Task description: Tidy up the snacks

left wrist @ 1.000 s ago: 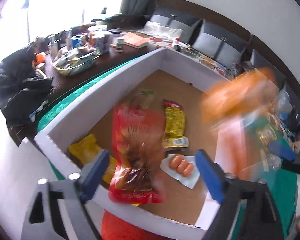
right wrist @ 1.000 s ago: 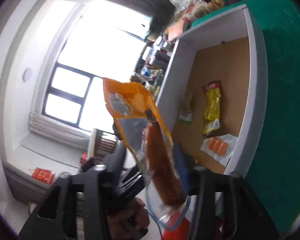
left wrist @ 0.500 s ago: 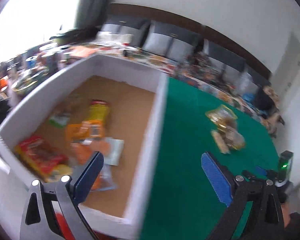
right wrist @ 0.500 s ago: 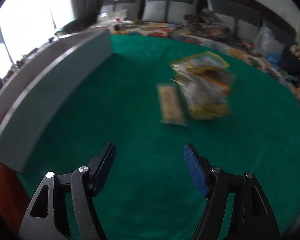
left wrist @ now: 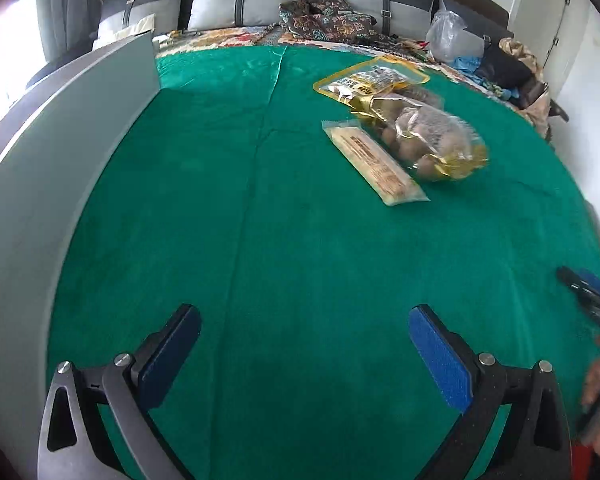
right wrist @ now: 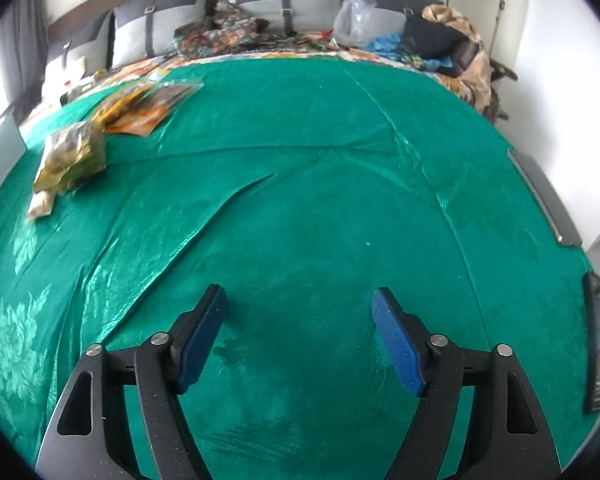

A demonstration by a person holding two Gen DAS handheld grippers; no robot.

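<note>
Green cloth (left wrist: 284,208) spreads wide under both empty, open grippers. The white box wall (left wrist: 40,168) stands left of the left gripper (left wrist: 304,340); its inside is hidden. Ahead and right lie the gold snack bags (left wrist: 420,128) and a flat bar (left wrist: 374,164) (touching). Reach there next, I'd say, pinching an edge. The right gripper (right wrist: 298,328) sees those packs blurred, far left.

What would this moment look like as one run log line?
left gripper: open, empty | right gripper: open, empty | on green cloth: clear snack bag, snack bar | white box: left
</note>
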